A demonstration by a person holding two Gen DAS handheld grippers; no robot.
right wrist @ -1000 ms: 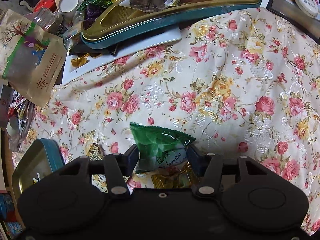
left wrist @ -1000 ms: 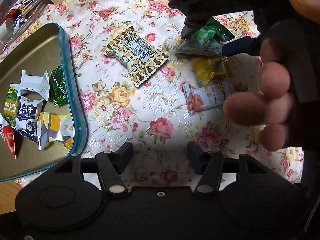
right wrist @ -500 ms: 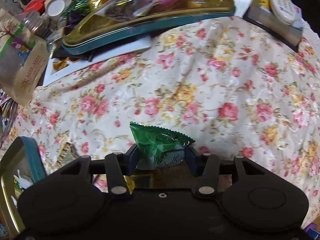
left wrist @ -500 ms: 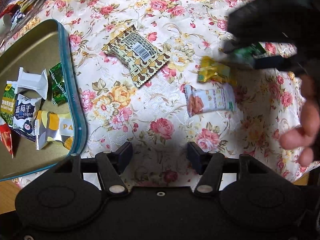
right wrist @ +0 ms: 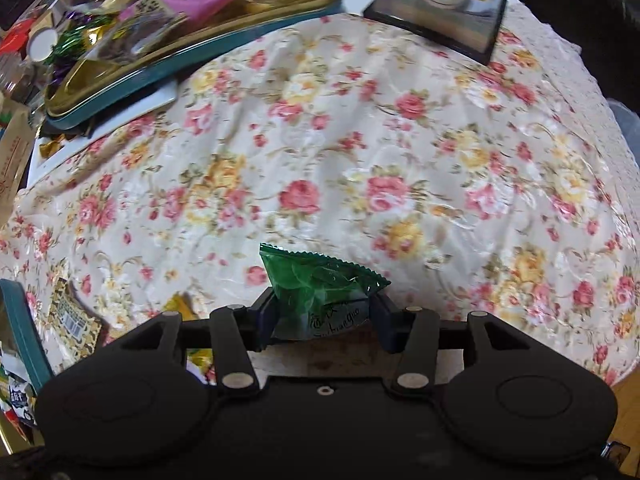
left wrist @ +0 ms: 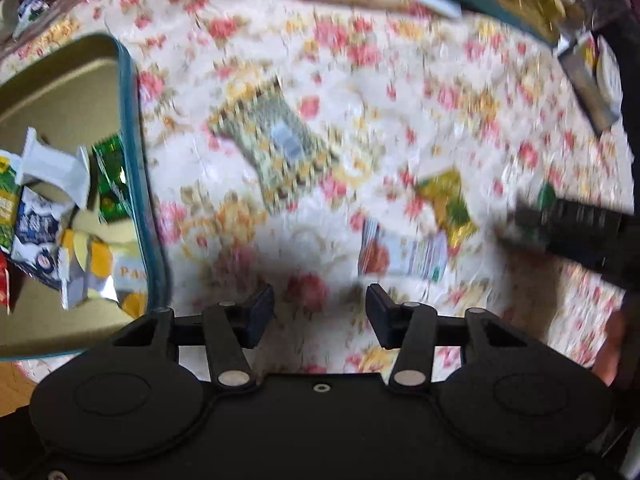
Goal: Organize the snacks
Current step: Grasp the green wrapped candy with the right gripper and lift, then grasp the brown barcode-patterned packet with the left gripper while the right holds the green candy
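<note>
My right gripper (right wrist: 320,312) is shut on a green snack packet (right wrist: 320,292) and holds it above the floral cloth. It shows at the right edge of the blurred left wrist view (left wrist: 560,220). My left gripper (left wrist: 320,312) is open and empty, low over the cloth. Ahead of it lie a patterned brown packet (left wrist: 276,148), a yellow packet (left wrist: 448,200) and a white-and-red packet (left wrist: 404,252). A gold tin with a teal rim (left wrist: 132,128) at the left holds several snack packets.
A second teal-rimmed gold tin (right wrist: 192,52) piled with snacks sits at the back left in the right wrist view. A box with a white jar (right wrist: 440,4) stands at the back. A paper bag (right wrist: 12,160) lies at the left edge.
My right gripper has lifted the green packet and carried it right, away from the other packets. The left wrist view has shifted and blurred; the left gripper stays open.
</note>
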